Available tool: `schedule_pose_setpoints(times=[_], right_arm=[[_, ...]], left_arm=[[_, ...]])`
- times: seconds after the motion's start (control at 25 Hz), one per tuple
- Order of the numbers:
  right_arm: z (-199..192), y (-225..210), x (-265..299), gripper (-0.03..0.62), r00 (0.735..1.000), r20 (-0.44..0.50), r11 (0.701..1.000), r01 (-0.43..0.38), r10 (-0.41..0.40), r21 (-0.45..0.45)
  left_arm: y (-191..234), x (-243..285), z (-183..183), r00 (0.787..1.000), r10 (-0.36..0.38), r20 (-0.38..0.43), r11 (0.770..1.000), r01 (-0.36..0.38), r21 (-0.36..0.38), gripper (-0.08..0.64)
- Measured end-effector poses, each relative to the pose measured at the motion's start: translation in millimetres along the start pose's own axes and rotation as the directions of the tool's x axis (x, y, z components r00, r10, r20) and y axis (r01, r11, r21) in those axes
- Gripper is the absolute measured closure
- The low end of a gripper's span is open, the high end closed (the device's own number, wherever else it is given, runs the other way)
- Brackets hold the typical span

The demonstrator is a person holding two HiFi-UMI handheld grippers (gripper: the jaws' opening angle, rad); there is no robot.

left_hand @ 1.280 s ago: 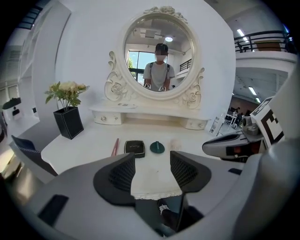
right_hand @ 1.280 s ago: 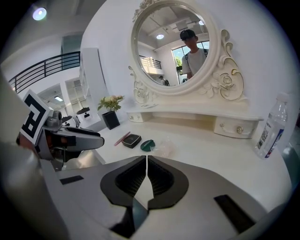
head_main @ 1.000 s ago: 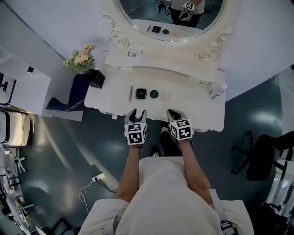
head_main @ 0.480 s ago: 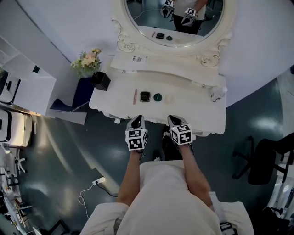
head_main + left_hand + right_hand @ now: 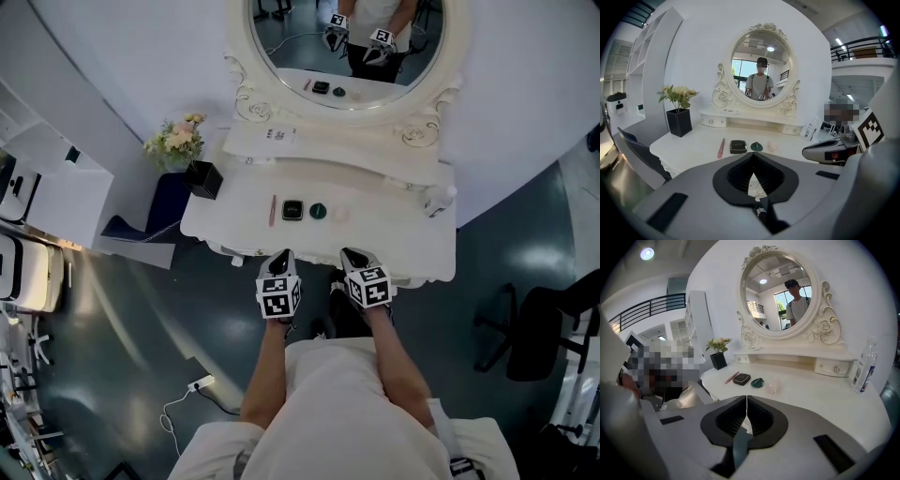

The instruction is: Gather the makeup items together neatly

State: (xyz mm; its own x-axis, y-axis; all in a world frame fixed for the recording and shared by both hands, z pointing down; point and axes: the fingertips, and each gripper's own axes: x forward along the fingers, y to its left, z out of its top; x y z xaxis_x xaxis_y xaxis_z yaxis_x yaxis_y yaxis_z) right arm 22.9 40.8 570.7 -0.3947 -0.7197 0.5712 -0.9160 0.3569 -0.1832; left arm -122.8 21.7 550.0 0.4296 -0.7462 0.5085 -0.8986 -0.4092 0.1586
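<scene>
The left hand-held gripper (image 5: 281, 255) hangs at the near edge of the desk (image 5: 403, 239), on the person's side of the compact (image 5: 292, 210). Its jaws have just been closing and now meet tip to tip with nothing between them. The right hand-held gripper (image 5: 352, 254) hangs beside it, a little right of the compact, its jaws pressed together too and empty.

The makeup lies in a short row on the desk. A pink pencil (image 5: 272, 210) lies just left of the compact, not touching it. A green piece (image 5: 318, 211) sits just right of the compact, with a pale clear piece (image 5: 340, 215) next along.

Behind the compact stands the oval mirror (image 5: 347, 37). A black flower pot (image 5: 202, 178) sits well left of the compact, and a bottle (image 5: 433, 200) well right.
</scene>
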Motion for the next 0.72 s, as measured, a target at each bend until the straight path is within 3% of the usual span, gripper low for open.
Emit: schedule_pose_setpoints(times=[0.72], right_arm=[[-0.2, -2.2, 0.5, 0.549, 1.000, 0.005, 1.000, -0.002, 0.002, -0.008]], left_arm=[[-2.9, 4.0, -0.6, 1.000, -0.017, 0.005, 1.000, 0.017, -0.014, 0.545]])
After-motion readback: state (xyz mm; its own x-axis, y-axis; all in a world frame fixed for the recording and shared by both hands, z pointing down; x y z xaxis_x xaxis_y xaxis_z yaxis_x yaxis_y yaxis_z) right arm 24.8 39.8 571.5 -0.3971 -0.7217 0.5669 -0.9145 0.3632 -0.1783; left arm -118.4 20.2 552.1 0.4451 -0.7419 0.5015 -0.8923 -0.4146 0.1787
